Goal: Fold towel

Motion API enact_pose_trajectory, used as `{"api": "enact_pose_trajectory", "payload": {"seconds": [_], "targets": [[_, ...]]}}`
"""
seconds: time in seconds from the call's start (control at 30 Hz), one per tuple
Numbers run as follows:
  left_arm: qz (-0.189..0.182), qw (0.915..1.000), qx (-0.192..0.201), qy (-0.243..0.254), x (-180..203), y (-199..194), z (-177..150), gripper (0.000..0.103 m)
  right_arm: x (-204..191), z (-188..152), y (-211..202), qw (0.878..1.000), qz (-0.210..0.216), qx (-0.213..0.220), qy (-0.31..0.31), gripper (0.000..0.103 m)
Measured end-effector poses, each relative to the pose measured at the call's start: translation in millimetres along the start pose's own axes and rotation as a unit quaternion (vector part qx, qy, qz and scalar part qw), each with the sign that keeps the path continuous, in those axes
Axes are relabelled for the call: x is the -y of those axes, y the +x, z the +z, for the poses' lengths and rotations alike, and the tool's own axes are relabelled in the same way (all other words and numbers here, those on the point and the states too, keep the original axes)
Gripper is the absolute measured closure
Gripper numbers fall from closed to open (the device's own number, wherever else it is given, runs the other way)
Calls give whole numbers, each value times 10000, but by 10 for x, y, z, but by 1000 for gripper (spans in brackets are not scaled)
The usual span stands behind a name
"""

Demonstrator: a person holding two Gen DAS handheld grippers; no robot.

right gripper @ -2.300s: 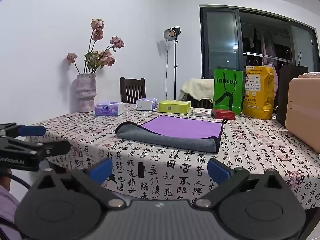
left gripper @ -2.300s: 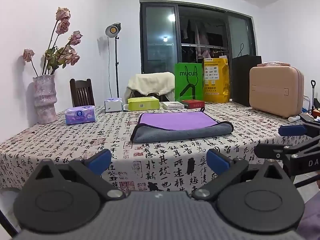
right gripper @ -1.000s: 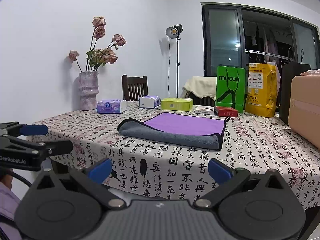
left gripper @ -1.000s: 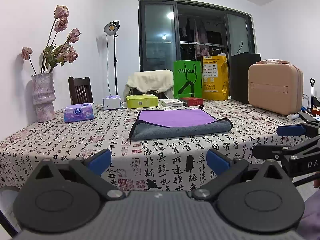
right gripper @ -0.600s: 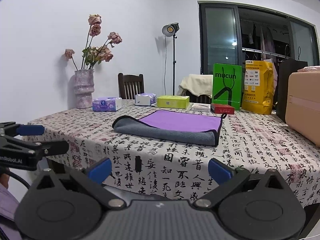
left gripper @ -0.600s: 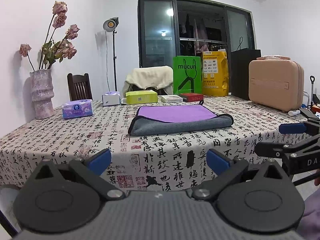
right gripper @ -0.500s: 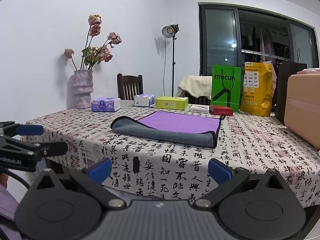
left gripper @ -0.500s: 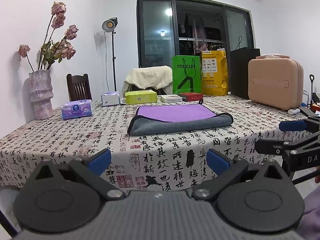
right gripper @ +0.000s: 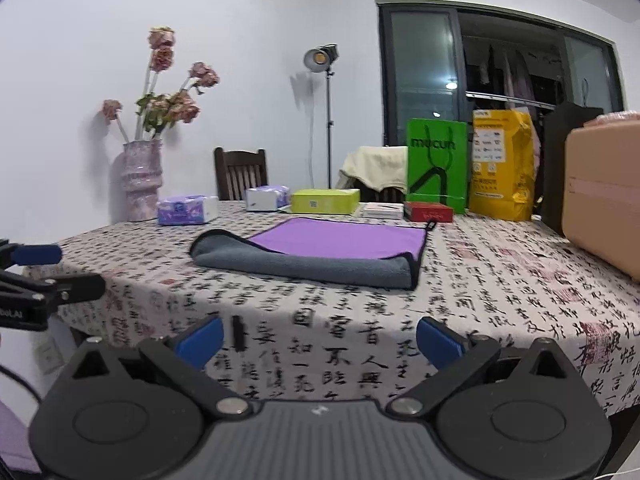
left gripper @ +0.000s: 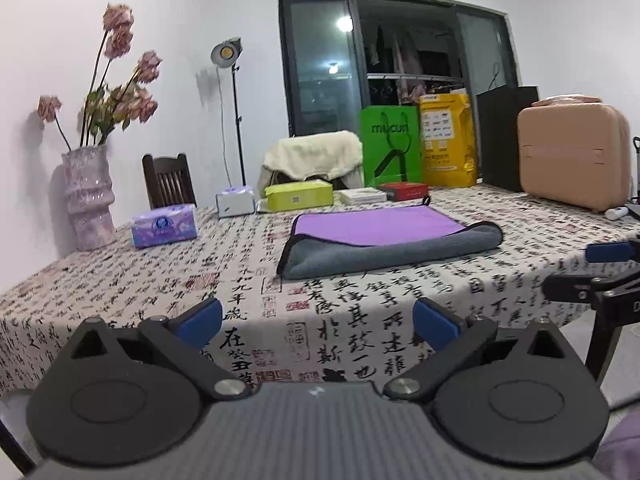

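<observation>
A towel (left gripper: 384, 240), purple on top and grey underneath, lies folded flat in the middle of the table, its rounded fold facing me; it also shows in the right wrist view (right gripper: 320, 254). My left gripper (left gripper: 318, 326) is open and empty, held in front of the table's near edge, well short of the towel. My right gripper (right gripper: 320, 340) is open and empty at the same near edge. Each gripper shows in the other's view: the right one at the right edge (left gripper: 600, 276), the left one at the left edge (right gripper: 36, 280).
The table (left gripper: 120, 280) has a calligraphy-print cloth. A vase of dried roses (left gripper: 90, 200), tissue packs (left gripper: 164, 232), a yellow-green box (left gripper: 300, 196), a red box (left gripper: 404, 191), green and yellow bags (left gripper: 390, 152) and a tan case (left gripper: 568, 160) stand around its far sides.
Both grippers have risen a little, so I look down on the table and towel more steeply. The towel has not moved. Both grippers stay open.
</observation>
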State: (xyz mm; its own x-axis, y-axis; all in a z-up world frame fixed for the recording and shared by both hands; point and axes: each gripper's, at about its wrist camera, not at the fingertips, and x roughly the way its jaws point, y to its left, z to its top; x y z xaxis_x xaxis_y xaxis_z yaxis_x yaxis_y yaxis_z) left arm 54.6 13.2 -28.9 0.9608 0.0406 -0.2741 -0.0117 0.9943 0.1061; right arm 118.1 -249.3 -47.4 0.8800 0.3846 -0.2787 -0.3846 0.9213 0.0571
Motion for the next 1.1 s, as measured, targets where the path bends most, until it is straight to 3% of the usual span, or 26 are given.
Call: {"api": "enact_pose_trajectory", "payload": {"seconds": [0.3, 0.8, 1.1], "targets": [[152, 9998, -104, -64, -124, 422, 74, 0, 248, 34, 302, 9995, -307, 46, -66, 0], [-89, 9993, -293, -212, -266, 1030, 215, 0, 319, 170, 793, 9981, -461, -380, -171, 0], [-207, 9992, -313, -117, -324, 1320, 272, 0, 340, 279, 1065, 9975, -445, -354, -410, 0]]}}
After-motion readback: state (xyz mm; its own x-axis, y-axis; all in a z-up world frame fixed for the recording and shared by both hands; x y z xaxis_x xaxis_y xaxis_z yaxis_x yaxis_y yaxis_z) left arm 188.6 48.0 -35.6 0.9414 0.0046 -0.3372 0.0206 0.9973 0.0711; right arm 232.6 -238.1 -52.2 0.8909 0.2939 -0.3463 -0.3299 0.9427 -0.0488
